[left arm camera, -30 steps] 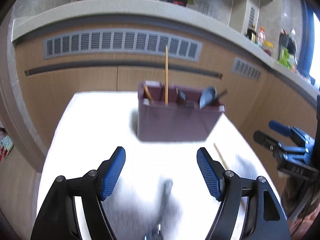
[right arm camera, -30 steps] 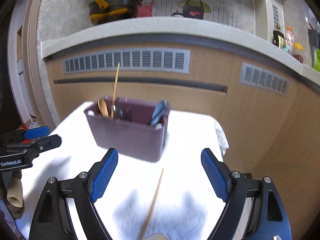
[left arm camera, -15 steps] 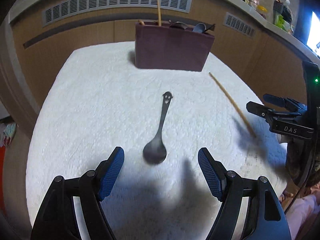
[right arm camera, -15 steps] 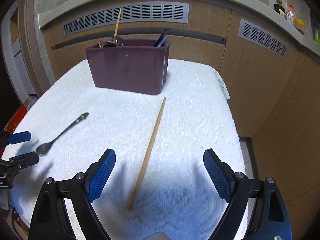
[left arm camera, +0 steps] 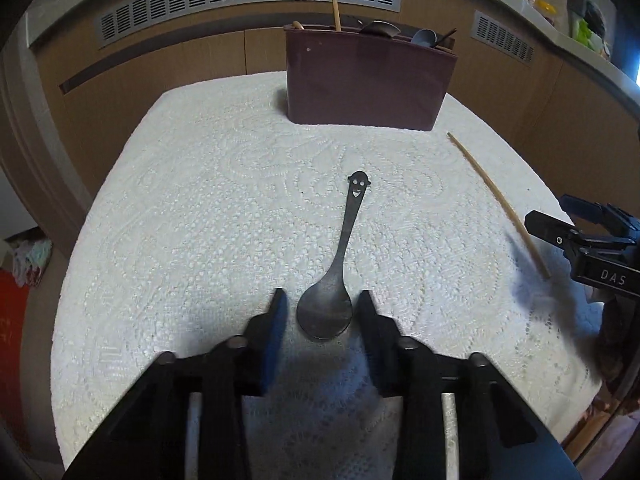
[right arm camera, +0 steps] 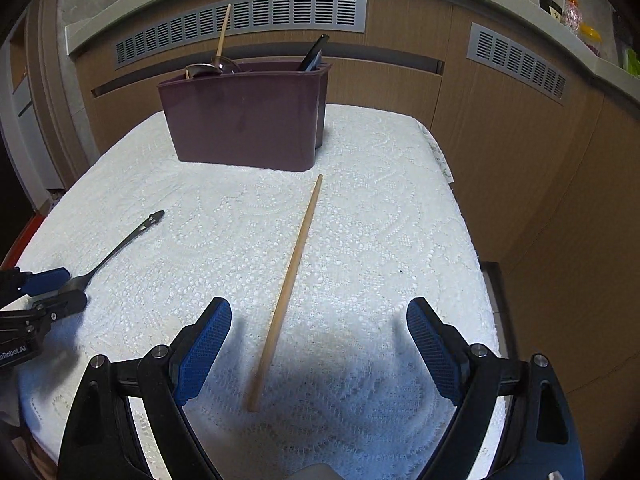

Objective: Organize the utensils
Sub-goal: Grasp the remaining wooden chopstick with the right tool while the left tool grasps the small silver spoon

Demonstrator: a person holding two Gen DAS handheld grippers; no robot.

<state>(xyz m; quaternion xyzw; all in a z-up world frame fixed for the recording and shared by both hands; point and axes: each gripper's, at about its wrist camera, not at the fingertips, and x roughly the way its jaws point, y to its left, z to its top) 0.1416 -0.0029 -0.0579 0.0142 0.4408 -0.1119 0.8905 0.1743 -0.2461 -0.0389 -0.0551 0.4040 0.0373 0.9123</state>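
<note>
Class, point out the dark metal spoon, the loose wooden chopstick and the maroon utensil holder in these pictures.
spoon (left arm camera: 325,312), left wrist view, on its bowl.
chopstick (right arm camera: 292,276), right wrist view, mid-shaft.
utensil holder (right arm camera: 244,120), right wrist view, front wall.

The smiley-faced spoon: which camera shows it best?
The left wrist view: the spoon lies whole and centred, face cut-outs clear, its bowl between the left gripper fingers. The right wrist view shows it at the left edge, side-on, its bowl partly hidden by that gripper.

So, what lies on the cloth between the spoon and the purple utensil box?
Nothing: in the left wrist view only bare white lace tablecloth lies between the spoon handle and the purple utensil box.
</note>
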